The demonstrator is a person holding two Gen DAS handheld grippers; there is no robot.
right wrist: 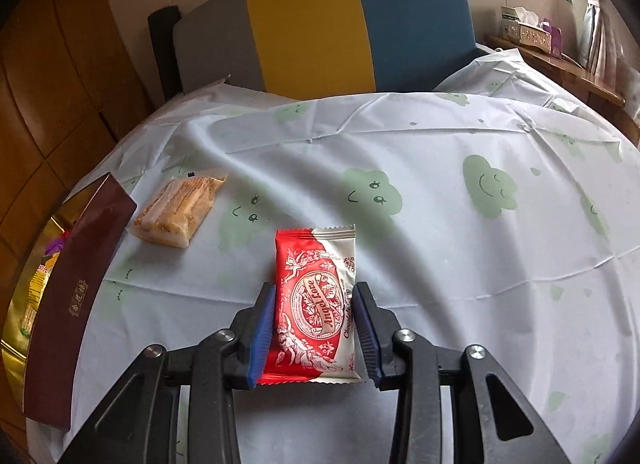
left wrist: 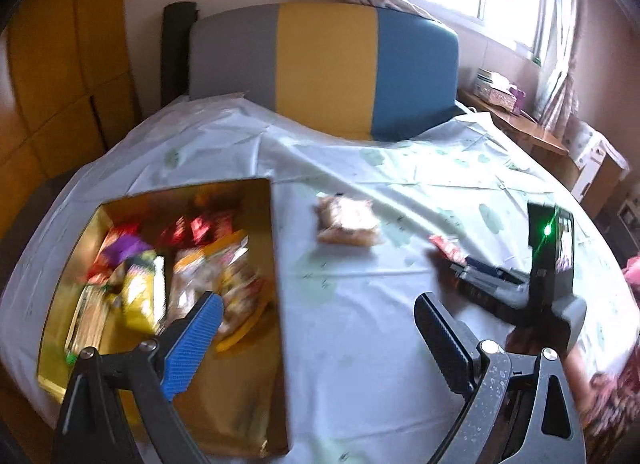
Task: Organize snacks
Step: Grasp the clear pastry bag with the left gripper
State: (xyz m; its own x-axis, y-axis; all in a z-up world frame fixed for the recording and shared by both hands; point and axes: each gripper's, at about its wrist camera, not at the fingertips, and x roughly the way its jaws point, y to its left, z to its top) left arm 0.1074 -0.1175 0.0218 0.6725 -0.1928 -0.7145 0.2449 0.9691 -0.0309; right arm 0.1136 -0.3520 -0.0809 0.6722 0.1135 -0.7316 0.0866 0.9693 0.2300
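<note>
A red and white snack packet (right wrist: pixel 316 304) sits between the blue pads of my right gripper (right wrist: pixel 315 296), which is shut on it above the tablecloth. A tan wafer packet (right wrist: pixel 178 210) lies on the cloth, left of and beyond it; the left wrist view shows the same wafer packet (left wrist: pixel 348 220). My left gripper (left wrist: pixel 320 308) stands open and empty near the gold-lined box (left wrist: pixel 276 264), which holds several snack packets (left wrist: pixel 180 268). In that view the right gripper (left wrist: pixel 472 268) comes in from the right with the red packet (left wrist: pixel 448 246).
The box's dark red outer wall (right wrist: pixel 80 288) stands at the left of the right wrist view. A white cloth with green clouds (right wrist: pixel 440 224) covers the table. Behind it stands a grey, yellow and blue chair back (left wrist: pixel 328 68). A wooden shelf with boxes (left wrist: pixel 516 120) is at the far right.
</note>
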